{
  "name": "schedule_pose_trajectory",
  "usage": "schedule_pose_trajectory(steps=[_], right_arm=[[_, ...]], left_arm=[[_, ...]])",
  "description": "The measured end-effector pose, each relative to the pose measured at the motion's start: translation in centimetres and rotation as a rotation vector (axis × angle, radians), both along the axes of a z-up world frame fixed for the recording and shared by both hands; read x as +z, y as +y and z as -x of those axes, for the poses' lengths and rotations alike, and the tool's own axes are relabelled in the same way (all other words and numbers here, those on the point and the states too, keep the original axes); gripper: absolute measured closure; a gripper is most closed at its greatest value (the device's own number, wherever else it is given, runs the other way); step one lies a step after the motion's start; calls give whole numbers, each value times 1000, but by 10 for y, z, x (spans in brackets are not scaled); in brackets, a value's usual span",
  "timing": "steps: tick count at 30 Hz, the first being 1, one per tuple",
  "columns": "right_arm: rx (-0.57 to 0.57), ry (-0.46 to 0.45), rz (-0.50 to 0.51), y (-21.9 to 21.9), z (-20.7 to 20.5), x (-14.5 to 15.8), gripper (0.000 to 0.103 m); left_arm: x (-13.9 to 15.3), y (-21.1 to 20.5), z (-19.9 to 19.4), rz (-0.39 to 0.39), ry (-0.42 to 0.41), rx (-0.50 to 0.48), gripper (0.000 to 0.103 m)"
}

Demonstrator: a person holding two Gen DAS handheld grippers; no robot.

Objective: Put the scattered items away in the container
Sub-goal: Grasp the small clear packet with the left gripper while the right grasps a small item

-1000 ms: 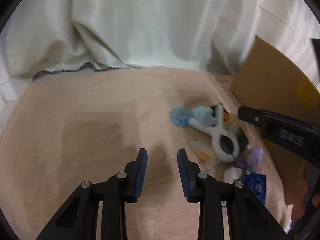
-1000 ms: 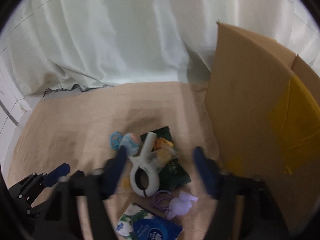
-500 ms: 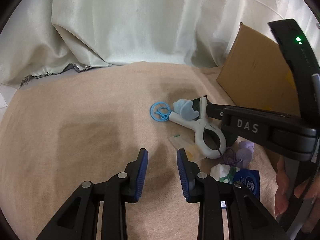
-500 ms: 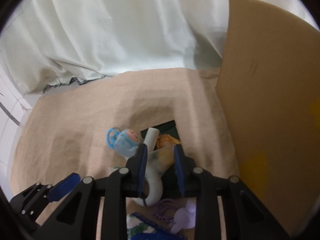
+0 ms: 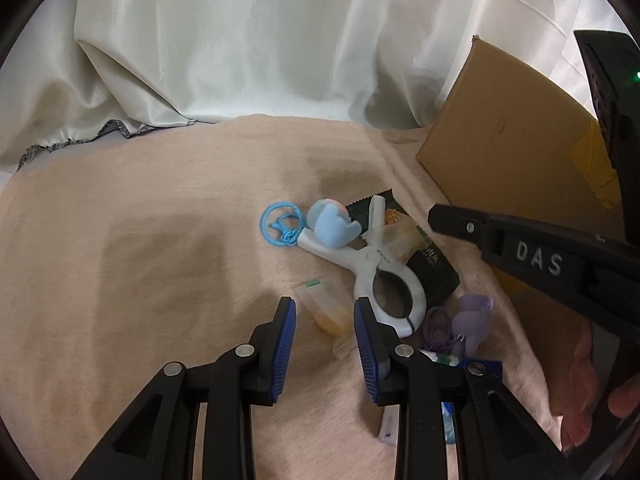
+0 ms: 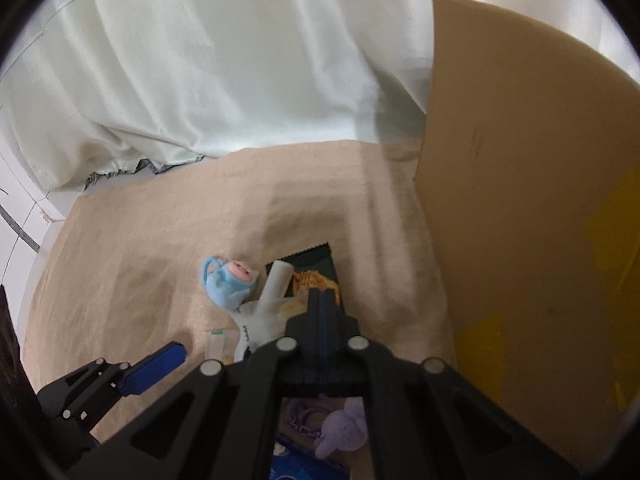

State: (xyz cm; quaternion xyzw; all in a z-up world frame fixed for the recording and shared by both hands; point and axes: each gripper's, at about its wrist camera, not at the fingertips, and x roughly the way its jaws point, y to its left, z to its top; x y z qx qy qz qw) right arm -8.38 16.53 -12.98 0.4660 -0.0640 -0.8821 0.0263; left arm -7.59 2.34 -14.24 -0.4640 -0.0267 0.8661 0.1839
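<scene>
A pile of small items lies on the tan cloth: a white clip, a blue plush charm with a blue ring, a dark green snack bag, a purple plush charm and a clear sachet. My left gripper is open, its blue pads on either side of the sachet's near end without pressing it. My right gripper is shut, tips over the snack bag and a clear packet. I cannot tell whether it pinches anything. The cardboard box stands to the right.
A pale curtain hangs behind the cloth-covered surface. A blue tissue pack lies near the purple charm. A person's hand holds the right gripper at the lower right. White tiles border the cloth on the left.
The right gripper's jaws went from wide apart to fully closed over the pile. The left gripper moved closer to the pile, so the sachet now lies between its tips.
</scene>
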Motion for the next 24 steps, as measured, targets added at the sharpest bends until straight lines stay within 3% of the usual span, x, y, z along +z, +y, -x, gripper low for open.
schedule_pose_trajectory(steps=[11,13,17,20,24], right_arm=[[10,-4,42,5,-3,4,80],[7,-2,36,6,-5,4,78],[11,-5,38,7,-6,5,75],[15,-21,28,5,-4,1,66],[36,-43,20,-4,-1,-8,64]], left_arm=[[-2,11,4,43,28,32,70],[-7,9,7,108,8,77,69],[-8,7,5,98,1,59,69],[-9,8,5,100,13,60,69],[-8,11,5,112,18,60,69]])
